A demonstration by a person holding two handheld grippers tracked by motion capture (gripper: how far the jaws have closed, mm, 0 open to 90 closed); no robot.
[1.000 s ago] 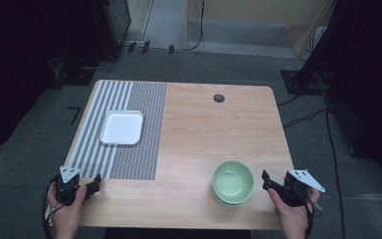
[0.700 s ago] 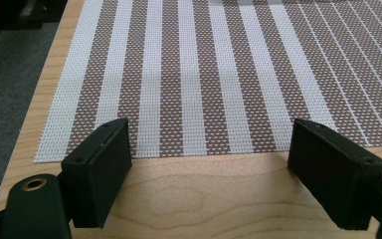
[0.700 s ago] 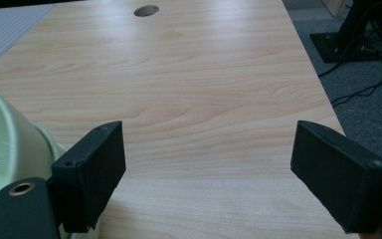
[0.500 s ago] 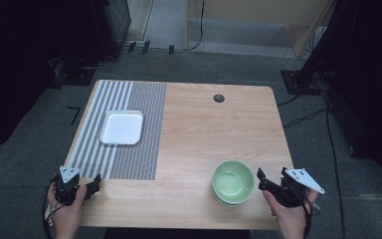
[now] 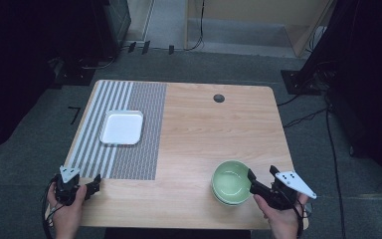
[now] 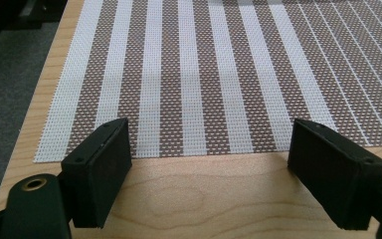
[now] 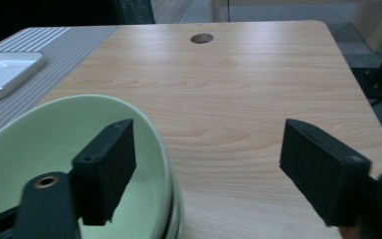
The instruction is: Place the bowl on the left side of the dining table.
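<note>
Bowl: pale green round glazed bowl (image 5: 233,180), smooth and shallow, resting near the front right edge of the light wooden bench (image 5: 204,129); a second rim seems stacked beneath it in the right gripper view (image 7: 74,164).
Right gripper: black right gripper (image 5: 256,183) just beside the bowl's right rim; jaws spread wide though just been closing, one blocky pad inside the bowl's rim, the other outside it over bare wood, neither pressing on it.
Left gripper: black left gripper (image 5: 95,182) at the front left bench edge; jaws spread, nothing between, bare wood below.
Mat: woven brown-and-white striped placemat (image 6: 214,74), coarse mesh texture, flat on the bench's left part.
Tray: white rounded-square tray (image 5: 122,127), smooth, lying on the mat.
Hole: dark round cable hole (image 5: 219,98) near the bench's far edge.
</note>
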